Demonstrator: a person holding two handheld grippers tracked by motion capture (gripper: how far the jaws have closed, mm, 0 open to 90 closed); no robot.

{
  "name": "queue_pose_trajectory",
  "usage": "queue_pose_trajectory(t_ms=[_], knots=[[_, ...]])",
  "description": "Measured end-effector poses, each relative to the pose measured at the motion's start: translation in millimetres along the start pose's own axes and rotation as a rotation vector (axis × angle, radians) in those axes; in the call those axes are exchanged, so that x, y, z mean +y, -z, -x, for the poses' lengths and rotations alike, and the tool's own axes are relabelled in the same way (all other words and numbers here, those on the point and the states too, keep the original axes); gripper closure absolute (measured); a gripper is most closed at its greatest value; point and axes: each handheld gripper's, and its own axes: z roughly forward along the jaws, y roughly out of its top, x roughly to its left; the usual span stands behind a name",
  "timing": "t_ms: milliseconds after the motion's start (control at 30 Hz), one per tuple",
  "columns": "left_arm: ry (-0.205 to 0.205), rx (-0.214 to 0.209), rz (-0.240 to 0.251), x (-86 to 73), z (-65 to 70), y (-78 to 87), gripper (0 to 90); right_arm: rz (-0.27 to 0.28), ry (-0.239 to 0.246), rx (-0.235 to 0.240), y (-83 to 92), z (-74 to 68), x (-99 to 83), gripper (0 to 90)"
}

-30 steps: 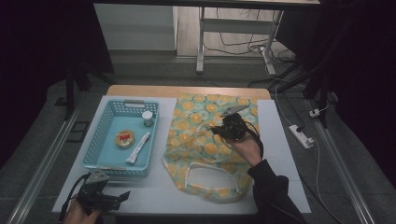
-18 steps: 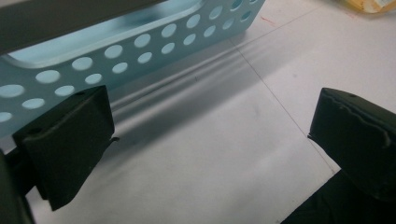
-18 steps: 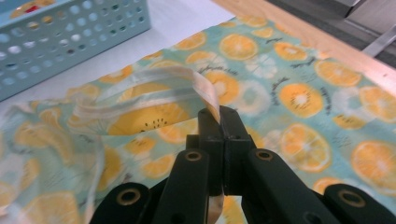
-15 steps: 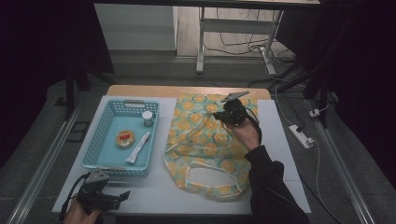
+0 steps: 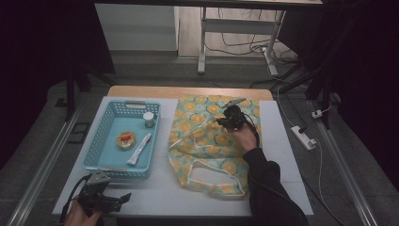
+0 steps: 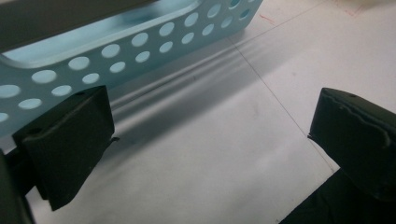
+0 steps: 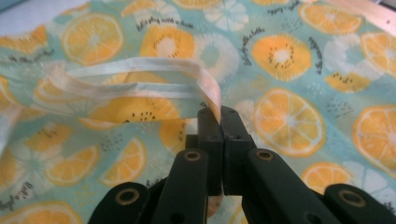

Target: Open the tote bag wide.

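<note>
- Right gripper view: the right gripper (image 7: 219,116) is clamped on the pale handle strap (image 7: 140,81) of the orange-print bag (image 7: 289,60).
- High view: the bag lies flat on the white table (image 5: 277,155), just right of the blue basket (image 5: 96,146).
- Left gripper (image 6: 210,140) rests with jaws wide apart, grasping nothing, beside the basket's near wall.

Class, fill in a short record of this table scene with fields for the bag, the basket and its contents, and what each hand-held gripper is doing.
Bag: fruit-print tote bag, lying flat on the white table, right of the basket
Bag handle: pale strap, lifted off the cloth
Right hand-held gripper: shut on the strap, over the bag's far end
Left hand-held gripper: open, nothing between the jaws, at the table's near-left corner beside the basket
Basket: blue perforated basket
Basket contents: small jar, round tin, white tube
</note>
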Motion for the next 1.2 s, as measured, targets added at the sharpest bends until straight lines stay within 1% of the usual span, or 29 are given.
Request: queue_pose_trajectory(t_ms=[33, 100, 133, 167, 233, 367, 467, 567, 600, 633, 700, 733, 767, 867, 933, 1000, 1100, 1200], knots=[[-0.003, 0.001, -0.001, 0.1, 0.2, -0.2, 0.0, -0.011, 0.000, 0.001, -1.9, 0.1, -1.9, 89.6], [-0.005, -0.001, -0.001, 0.0, 0.2, -0.1, 0.0, -0.040, 0.012, -0.011, -7.6, 0.1, -6.6, 89.4], [-0.003, -0.001, 0.001, -0.2, 0.2, 0.1, 0.0, -0.040, 0.012, -0.011, -7.6, 0.1, -6.6, 89.4], [-0.003, -0.001, 0.002, -0.2, 0.2, 0.2, 0.0, -0.056, 0.008, -0.011, -11.3, 0.3, -9.4, 89.0], [-0.003, -0.002, 0.003, -0.3, 0.1, 0.2, 0.0, -0.065, 0.009, -0.009, -13.0, 0.6, -10.5, 88.7], [-0.005, -0.002, 0.003, -0.3, 0.2, 0.3, 0.0, -0.055, -0.014, 0.007, -13.5, 3.5, -12.7, 86.7], [-0.004, -0.003, 0.003, -0.3, 0.2, 0.4, 0.0, -0.050, -0.034, 0.020, -13.0, 5.1, -13.7, 82.7], [-0.006, -0.003, 0.003, -0.2, 0.3, 0.4, 0.0, -0.047, -0.028, 0.014, -12.1, 4.9, -13.3, 77.7], [-0.005, -0.004, 0.003, -0.2, 0.3, 0.4, 0.0, -0.040, -0.037, 0.013, -10.4, 4.9, -12.6, 74.7], [-0.005, -0.004, 0.004, -0.2, 0.2, 0.4, 0.0, -0.040, -0.037, 0.013, -10.4, 4.9, -12.6, 74.7], [-0.004, -0.006, 0.004, -0.3, 0.0, 0.6, 0.0, -0.033, -0.048, 0.022, -7.6, 5.4, -11.5, 70.2], [-0.004, -0.006, 0.005, -0.4, 0.0, 0.7, 0.0, -0.033, -0.048, 0.022, -7.6, 5.4, -11.5, 70.2], [-0.004, -0.007, 0.006, -0.4, 0.0, 0.8, 0.0, -0.027, -0.048, 0.023, -5.6, 5.6, -11.5, 68.2], [-0.005, -0.007, 0.006, -0.4, 0.0, 0.9, 0.0, -0.029, -0.049, 0.033, -4.4, 5.0, -11.5, 65.1], [-0.005, -0.007, 0.006, -0.4, 0.0, 0.9, 0.0, -0.031, -0.045, 0.030, -3.4, 4.4, -11.4, 62.3], [-0.003, -0.008, 0.006, -0.3, 0.0, 0.9, 0.0, -0.030, -0.051, 0.042, -1.6, 3.7, -11.0, 58.7], [-0.003, -0.008, 0.009, -0.3, -0.1, 0.9, 0.0, -0.021, -0.047, 0.030, 3.0, 1.5, -9.8, 53.2], [0.000, -0.010, 0.010, -0.3, -0.3, 1.0, 0.0, -0.002, -0.054, 0.028, 9.0, 1.1, -8.8, 46.8]])
